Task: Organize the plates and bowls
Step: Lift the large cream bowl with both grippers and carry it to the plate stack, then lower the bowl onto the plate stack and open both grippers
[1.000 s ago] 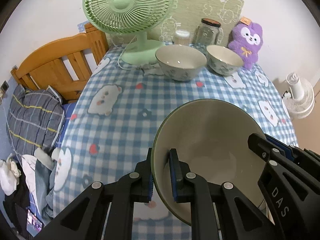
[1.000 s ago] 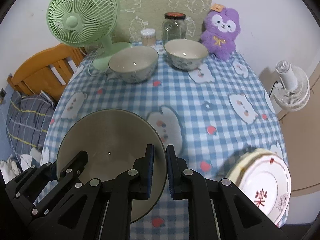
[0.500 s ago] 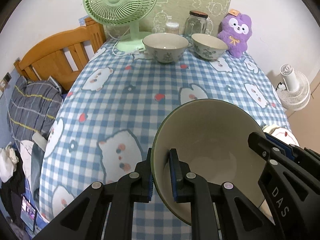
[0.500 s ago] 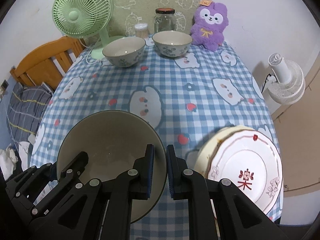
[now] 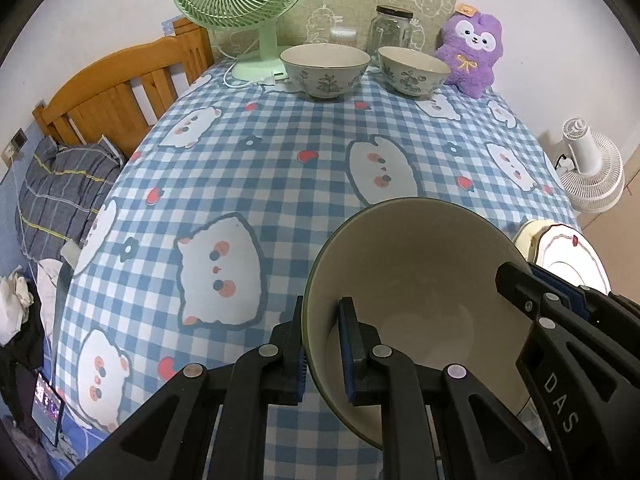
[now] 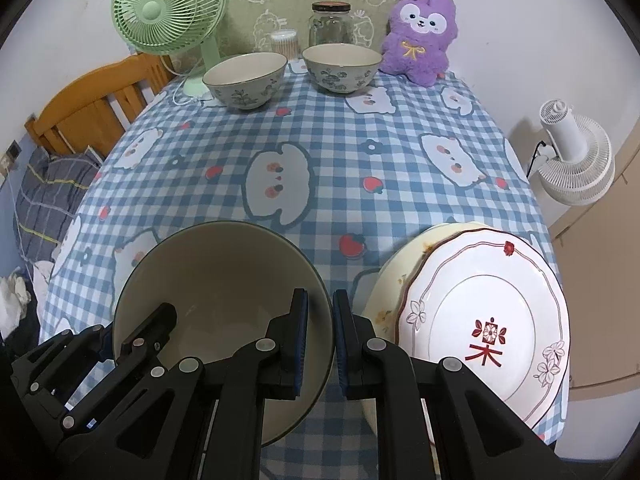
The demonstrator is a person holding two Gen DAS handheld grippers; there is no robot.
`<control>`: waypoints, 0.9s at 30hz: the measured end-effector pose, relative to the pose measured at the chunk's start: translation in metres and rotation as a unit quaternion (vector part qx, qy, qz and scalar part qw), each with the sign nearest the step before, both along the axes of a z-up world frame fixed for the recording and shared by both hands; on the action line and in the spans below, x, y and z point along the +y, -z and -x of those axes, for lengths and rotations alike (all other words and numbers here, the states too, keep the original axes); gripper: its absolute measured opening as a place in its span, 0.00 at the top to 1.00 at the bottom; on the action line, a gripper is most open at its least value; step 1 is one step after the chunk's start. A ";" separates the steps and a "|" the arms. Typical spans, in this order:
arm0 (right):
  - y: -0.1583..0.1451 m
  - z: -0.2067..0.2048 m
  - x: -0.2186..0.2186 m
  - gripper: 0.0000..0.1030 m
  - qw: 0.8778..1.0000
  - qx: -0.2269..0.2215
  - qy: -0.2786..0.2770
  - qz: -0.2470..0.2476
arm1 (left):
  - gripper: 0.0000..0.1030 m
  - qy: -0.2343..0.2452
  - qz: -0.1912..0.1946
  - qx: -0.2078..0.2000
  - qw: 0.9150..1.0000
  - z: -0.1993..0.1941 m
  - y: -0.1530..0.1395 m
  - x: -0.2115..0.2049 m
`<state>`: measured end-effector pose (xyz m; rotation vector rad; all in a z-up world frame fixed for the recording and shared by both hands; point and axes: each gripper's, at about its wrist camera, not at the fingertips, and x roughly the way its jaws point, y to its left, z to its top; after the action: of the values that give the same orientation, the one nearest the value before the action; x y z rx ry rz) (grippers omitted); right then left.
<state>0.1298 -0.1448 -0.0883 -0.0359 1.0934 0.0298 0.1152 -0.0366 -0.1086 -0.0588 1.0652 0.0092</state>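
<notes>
Bowl: big cream bowl (image 5: 420, 280) held over the near edge of the checked tablecloth (image 5: 280, 152), just left of the stacked plates (image 6: 480, 320)
My left gripper (image 5: 323, 344): pinching its left rim – angled steeply down
My right gripper (image 6: 320, 336): clamped on the right rim – same tilt
Further out: two floral bowls (image 6: 245, 80) by the green fan (image 5: 240, 8)

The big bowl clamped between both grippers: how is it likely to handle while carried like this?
The big bowl looks like glazed ceramic, so probably rigid, fairly heavy and breakable. The left gripper and right gripper each pinch only a thin stretch of smooth rim on opposite sides, so it may slip or pivot if either eases. Its wide, open shape suggests it would sit steadily once set down.
</notes>
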 end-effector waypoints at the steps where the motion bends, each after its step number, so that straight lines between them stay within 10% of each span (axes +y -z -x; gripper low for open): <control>1: 0.001 0.000 -0.001 0.85 1.000 -0.001 0.000 0.000 | 0.90 0.001 0.001 -0.001 1.000 0.000 0.001 -0.001; 17: 0.016 -0.008 0.002 0.85 1.000 0.006 -0.002 -0.006 | 0.90 -0.003 -0.003 -0.001 1.000 -0.007 0.014 0.003; 22: 0.016 -0.008 0.004 0.83 1.000 0.014 -0.008 0.003 | 0.62 0.022 0.017 0.023 0.999 -0.012 0.019 -0.006; 25: 0.018 -0.012 0.003 0.74 0.999 0.031 -0.016 0.000 | 0.50 0.026 0.016 0.031 0.999 -0.013 0.020 -0.011; 27: 0.017 -0.012 0.000 0.41 0.999 0.032 -0.014 -0.008 | 0.39 0.027 0.019 0.031 0.999 -0.013 0.018 -0.011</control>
<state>0.1415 -0.1444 -0.1050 -0.0359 1.1563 0.0653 0.1284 -0.0474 -0.1261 -0.0646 1.1280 -0.0584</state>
